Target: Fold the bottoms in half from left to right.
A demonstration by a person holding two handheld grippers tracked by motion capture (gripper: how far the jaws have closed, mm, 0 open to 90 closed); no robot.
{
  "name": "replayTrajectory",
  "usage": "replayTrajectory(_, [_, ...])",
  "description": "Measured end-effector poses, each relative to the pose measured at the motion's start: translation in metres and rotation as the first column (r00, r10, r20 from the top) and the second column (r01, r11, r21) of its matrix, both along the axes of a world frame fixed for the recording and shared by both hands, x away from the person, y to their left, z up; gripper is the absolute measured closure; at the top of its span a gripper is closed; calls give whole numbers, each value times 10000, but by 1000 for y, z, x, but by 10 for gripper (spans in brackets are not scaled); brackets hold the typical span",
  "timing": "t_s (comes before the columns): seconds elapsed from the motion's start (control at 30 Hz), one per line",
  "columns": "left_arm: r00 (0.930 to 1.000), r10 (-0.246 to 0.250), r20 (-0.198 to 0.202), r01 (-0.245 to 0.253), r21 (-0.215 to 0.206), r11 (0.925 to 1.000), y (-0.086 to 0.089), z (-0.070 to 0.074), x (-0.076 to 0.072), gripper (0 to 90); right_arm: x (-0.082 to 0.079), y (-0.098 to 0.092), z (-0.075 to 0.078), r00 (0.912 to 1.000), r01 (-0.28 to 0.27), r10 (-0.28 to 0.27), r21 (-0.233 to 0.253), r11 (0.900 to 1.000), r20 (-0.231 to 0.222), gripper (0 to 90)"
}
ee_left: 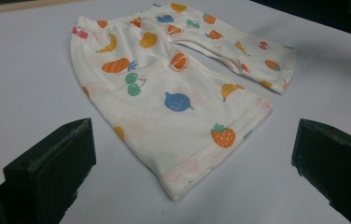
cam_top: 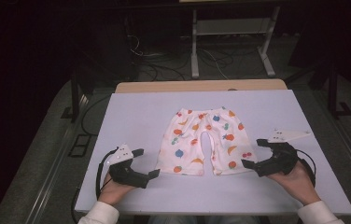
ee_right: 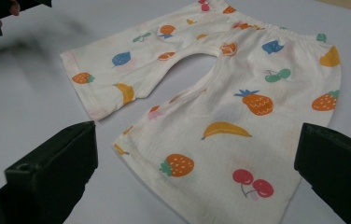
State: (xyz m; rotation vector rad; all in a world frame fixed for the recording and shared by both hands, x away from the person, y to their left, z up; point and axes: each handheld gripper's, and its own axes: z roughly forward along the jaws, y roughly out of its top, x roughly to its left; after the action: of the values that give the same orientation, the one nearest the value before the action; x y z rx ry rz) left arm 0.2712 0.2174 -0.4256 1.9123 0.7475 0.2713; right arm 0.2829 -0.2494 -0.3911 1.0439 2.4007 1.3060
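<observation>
Where the pale worktop (cam_top: 131,112) is widest, a small pair of white shorts (cam_top: 205,140) printed with fruit lies flat near the middle, waistband toward the far edge and both leg hems toward the person. From the high view the garment looks evenly spread, the legs splayed with a narrow gap between them. The left gripper view brings its near leg close: a strawberry print by the hem, a blue fruit above it, green cherries and an orange shape farther up, and the hem corner reaching down between the two black jaws. The right gripper view shows the other leg instead, with red cherries, a banana and a pineapple, details too small to read from above. The left claw (cam_top: 146,162) hovers just beside the hem of the left leg, jaws spread wide and holding nothing. The right claw (cam_top: 255,152) sits just beside the right leg's hem, likewise wide apart and empty; whether it touches the cloth I cannot tell. Hands grip both tools from the near edge, white sleeves (cam_top: 100,213) showing at the bottom of the high view.
</observation>
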Motion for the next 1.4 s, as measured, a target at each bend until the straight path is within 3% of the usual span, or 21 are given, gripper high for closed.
replayTrajectory(0.93, [10000, 1, -83, -1, 19, 10000, 0, -1, 1, 0, 30, 8, 7, 9991, -212, 197, -381, 9990, -383, 0])
replayTrajectory(1.4, [10000, -55, -61, 55, 46, 10000, -1, -1, 1, 0, 44, 14, 21, 9990, -311, 297, -424, 9986, -332, 0])
